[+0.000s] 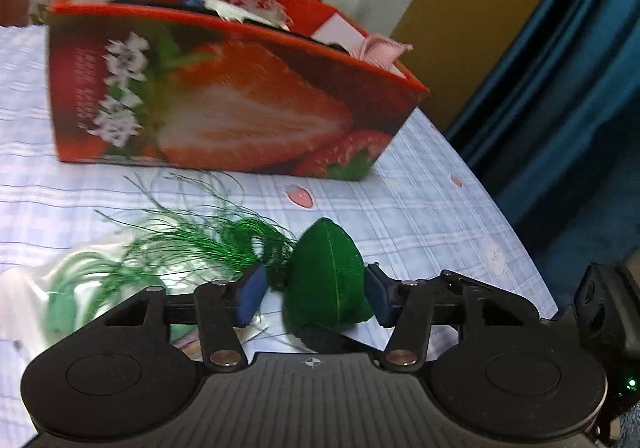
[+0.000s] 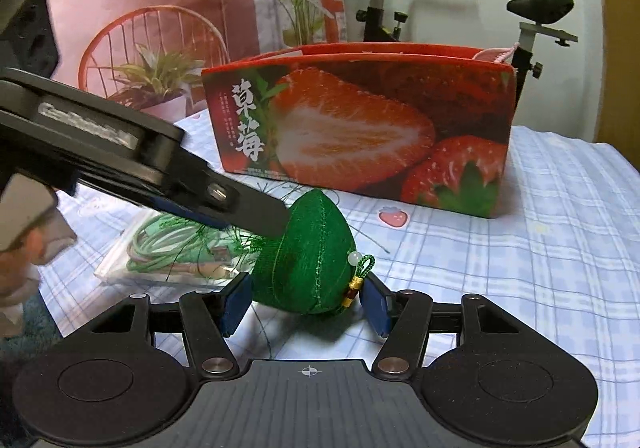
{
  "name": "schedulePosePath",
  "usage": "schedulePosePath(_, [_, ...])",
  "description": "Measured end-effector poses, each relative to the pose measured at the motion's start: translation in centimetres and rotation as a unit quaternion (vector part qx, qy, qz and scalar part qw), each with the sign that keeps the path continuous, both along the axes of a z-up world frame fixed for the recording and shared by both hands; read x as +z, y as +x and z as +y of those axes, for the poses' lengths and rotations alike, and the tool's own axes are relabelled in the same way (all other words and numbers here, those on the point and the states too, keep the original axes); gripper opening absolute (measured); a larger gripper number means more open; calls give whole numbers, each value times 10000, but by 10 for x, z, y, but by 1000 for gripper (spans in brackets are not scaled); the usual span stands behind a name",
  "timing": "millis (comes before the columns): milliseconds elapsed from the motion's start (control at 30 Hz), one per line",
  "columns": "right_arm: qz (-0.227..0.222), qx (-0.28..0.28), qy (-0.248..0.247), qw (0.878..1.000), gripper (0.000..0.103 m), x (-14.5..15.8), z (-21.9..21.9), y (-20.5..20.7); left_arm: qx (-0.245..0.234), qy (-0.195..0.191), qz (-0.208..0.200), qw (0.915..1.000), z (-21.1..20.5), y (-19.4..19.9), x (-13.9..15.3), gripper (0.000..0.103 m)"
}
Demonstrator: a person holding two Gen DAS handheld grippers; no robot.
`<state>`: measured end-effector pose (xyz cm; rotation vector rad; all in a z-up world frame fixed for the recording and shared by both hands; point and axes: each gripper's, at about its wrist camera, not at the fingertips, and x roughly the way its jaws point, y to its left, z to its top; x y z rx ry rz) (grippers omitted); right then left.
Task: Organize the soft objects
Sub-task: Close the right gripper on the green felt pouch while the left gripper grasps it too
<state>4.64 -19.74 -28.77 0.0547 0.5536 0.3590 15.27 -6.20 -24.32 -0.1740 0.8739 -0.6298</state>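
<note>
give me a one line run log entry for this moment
right gripper: shut on green pouch | left gripper: around pouch, grip unclear | strawberry box: behind

Green pouch [image 2: 308, 256] coarse woven cloth; strawberry box [image 2: 360, 127] glossy printed card.

Right gripper [image 2: 308, 300] clamps green pouch [image 2: 308, 248]; left gripper [image 2: 256, 215] touches its top.

The box [image 2: 360, 127] blocked my way ahead; bare cloth [image 2: 540, 248] lay open right, a cable bag [image 2: 168, 252] left.
</note>
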Motion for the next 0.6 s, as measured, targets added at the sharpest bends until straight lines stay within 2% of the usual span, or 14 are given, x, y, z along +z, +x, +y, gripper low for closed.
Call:
schedulePosePath(267, [55,-47,165,9998,53,-5,-4,3,-20,-286,292,9992,-11,10,-15,51])
schedulePosePath(433, [47,-87,376,9992,51,1,-7,2,-63,-451,266,9986,-10,7,-10,49])
schedulePosePath(600, [-74,-155,464,9988,51,12,-9,-2,-22,-807,193,9965,0,4,2,49])
